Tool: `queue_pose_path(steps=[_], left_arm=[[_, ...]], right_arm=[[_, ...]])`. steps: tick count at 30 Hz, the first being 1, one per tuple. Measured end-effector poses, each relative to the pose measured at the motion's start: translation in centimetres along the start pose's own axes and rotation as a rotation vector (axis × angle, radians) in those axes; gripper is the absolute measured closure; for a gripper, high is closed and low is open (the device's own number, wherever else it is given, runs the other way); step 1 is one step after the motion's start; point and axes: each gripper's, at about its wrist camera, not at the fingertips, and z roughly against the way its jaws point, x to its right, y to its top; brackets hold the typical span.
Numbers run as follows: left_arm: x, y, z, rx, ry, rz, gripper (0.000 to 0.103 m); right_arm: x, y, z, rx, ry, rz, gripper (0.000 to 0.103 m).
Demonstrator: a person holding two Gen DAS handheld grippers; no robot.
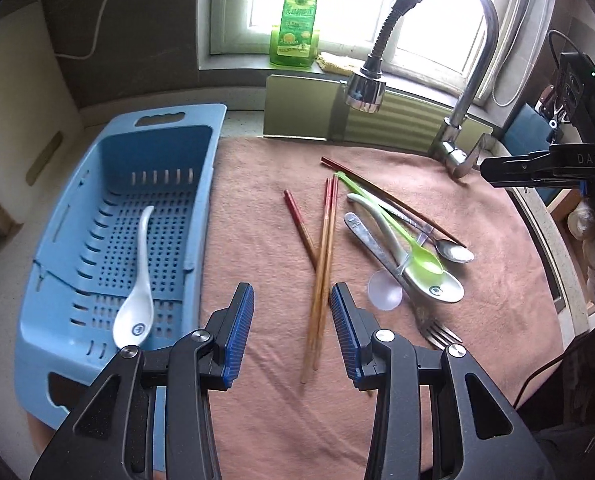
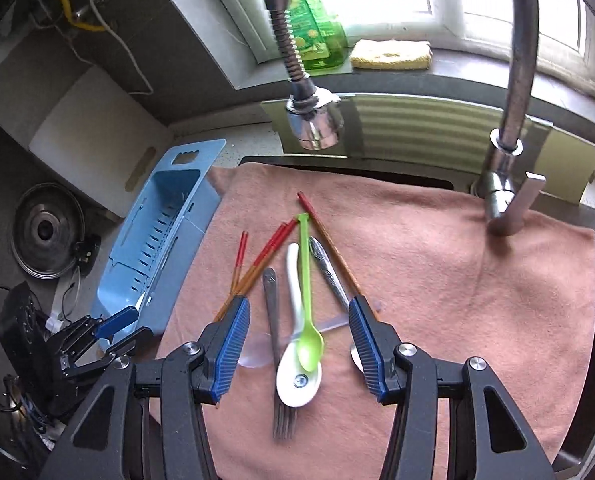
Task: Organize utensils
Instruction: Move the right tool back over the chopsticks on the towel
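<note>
Half hidden under the left hand-held gripper: lower ends of the wooden chopsticks. At far left, a perforated blue plastic drain basket holding 1 white ceramic spoon. Spread over a pink terry towel on the surface: red-tipped chopsticks, a steel fork, a green plastic spoon across a second white ceramic spoon. Partly covered: a steel spoon and a clear disc. Both the left and right hand-held gripper released, jaws apart, grasping nothing. Behind, a chrome faucet and window.
</note>
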Motion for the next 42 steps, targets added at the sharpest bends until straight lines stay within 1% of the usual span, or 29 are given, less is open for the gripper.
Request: queue_pose_path(steps=[2, 4, 8, 10, 13, 14, 15, 19, 21, 26, 32, 34, 36, 42], left_arm=[[0.7, 0.0, -0.4, -0.005, 0.013, -0.004, 0.064], [1.1, 0.1, -0.8, -0.01, 0.016, 0.002, 0.064], [1.2, 0.3, -1.6, -0.03, 0.027, 0.025, 0.064], [1.2, 0.3, -2.1, -0.041, 0.038, 0.022, 0.064], [1.3, 0.6, -2.5, -0.054, 0.045, 0.024, 0.064], [1.3, 0.7, -2.6, -0.054, 0.05, 0.018, 0.064], [1.4, 0.8, -2.6, -0.056, 0.053, 0.014, 0.064], [1.6, 1.6, -3.1, -0.064, 0.05, 0.008, 0.065], [1.9, 2.0, -3.5, -0.073, 0.044, -0.007, 0.067], [2.4, 3.4, -5.5, -0.123, 0.062, -0.064, 0.067], [2.9, 4.3, -8.1, -0.176, 0.072, -0.121, 0.068], [2.7, 4.4, -8.9, -0.2, 0.072, -0.125, 0.073], [2.7, 4.5, -9.6, -0.215, 0.082, -0.134, 0.074], [3.0, 4.5, -9.9, -0.218, 0.079, -0.146, 0.074]], right_arm=[[1.1, 0.1, -0.2, -0.019, 0.019, -0.021, 0.055], [2.0, 0.3, -0.7, -0.046, 0.06, -0.047, 0.056], [2.9, 0.9, -1.8, -0.082, 0.093, -0.066, 0.064], [3.1, 1.2, -2.4, -0.098, 0.114, -0.072, 0.064], [3.5, 1.7, -3.5, -0.112, 0.086, -0.067, 0.069], [3.6, 1.9, -4.1, -0.125, 0.084, -0.065, 0.074], [3.7, 1.9, -4.6, -0.138, 0.084, -0.064, 0.076], [3.8, 2.3, -7.0, -0.176, 0.042, -0.027, 0.077], [3.9, 2.6, -7.9, -0.189, 0.037, -0.022, 0.077], [3.7, 3.0, -9.6, -0.208, 0.019, -0.004, 0.077], [3.6, 3.1, -10.5, -0.216, -0.006, 0.017, 0.081], [3.7, 3.1, -10.7, -0.22, -0.002, 0.01, 0.081], [3.7, 3.1, -10.8, -0.221, -0.004, 0.006, 0.082], [3.6, 2.9, -10.9, -0.23, 0.006, 0.003, 0.083]])
